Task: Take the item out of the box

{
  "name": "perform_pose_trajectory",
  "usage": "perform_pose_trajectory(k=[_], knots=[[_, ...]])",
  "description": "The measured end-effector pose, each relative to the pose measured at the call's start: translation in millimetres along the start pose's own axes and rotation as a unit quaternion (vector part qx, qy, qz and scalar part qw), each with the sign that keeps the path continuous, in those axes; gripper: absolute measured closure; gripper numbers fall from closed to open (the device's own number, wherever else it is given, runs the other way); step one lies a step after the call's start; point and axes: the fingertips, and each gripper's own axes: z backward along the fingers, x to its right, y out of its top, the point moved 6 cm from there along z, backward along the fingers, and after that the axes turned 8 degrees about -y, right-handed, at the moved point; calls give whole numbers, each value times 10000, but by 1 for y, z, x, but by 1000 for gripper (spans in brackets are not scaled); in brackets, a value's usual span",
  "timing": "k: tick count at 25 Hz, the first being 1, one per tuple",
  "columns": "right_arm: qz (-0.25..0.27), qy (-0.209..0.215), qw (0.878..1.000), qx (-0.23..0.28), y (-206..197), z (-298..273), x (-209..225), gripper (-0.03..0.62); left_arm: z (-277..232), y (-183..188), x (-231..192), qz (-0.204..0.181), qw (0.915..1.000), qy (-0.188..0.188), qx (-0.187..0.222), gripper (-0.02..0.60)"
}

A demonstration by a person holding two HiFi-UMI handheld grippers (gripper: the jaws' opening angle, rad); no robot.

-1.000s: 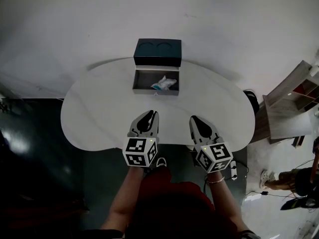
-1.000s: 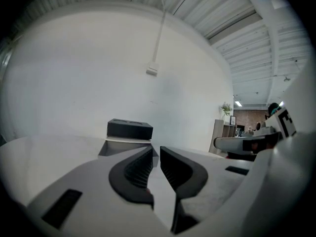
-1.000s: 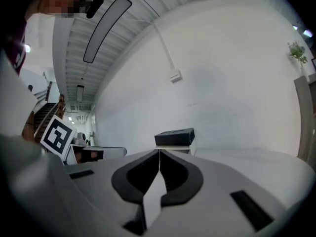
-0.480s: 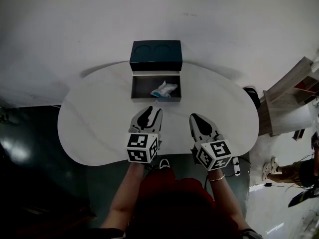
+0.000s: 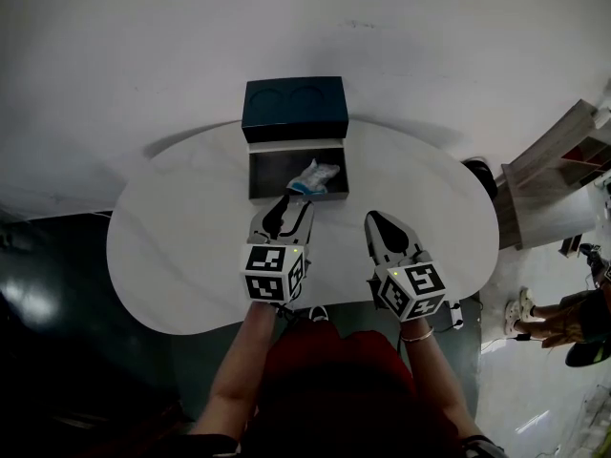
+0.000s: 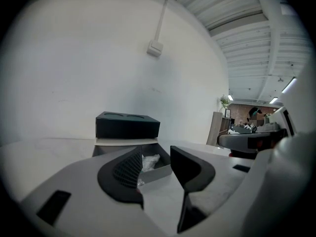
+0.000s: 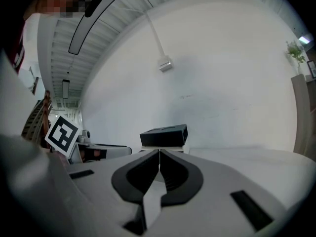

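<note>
White tabletop [image 5: 162, 246] lies under us, and our left gripper [image 5: 289, 204] is at the near wall of the open grey box [image 5: 269, 168], its jaws opening with nothing gripped between them. The crumpled white-and-blue packet [image 5: 316, 174] lies inside the box toward its right end, with the dark lid [image 5: 294, 109] behind. Our right gripper [image 5: 375, 219] hovers alongside, jaws pressed together, empty.

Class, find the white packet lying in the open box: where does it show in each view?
Head view: white packet, upper centre, in the box.
Left gripper view: just below centre.
Right gripper view: not in it.
Shared landmark: the dark lid beyond the box.
</note>
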Motion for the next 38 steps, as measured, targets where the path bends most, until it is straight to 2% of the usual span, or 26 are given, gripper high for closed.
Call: perform_pose_trajectory(k=[12, 19, 23, 27, 38], knots=[[131, -80, 9998, -97, 6, -21, 1, 577, -31, 2, -16, -451, 9967, -177, -653, 391], [118, -172, 9997, -106, 10, -33, 9, 577, -51, 7, -22, -585, 9931, -289, -973, 385], [125, -124, 9998, -15, 19, -44, 14, 577, -66, 11, -27, -832, 9884, -290, -1233, 385], [95, -84, 9999, -6, 23, -56, 23, 577, -87, 7, -30, -923, 9823, -461, -1564, 385], [36, 43, 9997, -236, 16, -84, 43, 577, -129, -10, -34, -1249, 9635, -536, -2305, 385]])
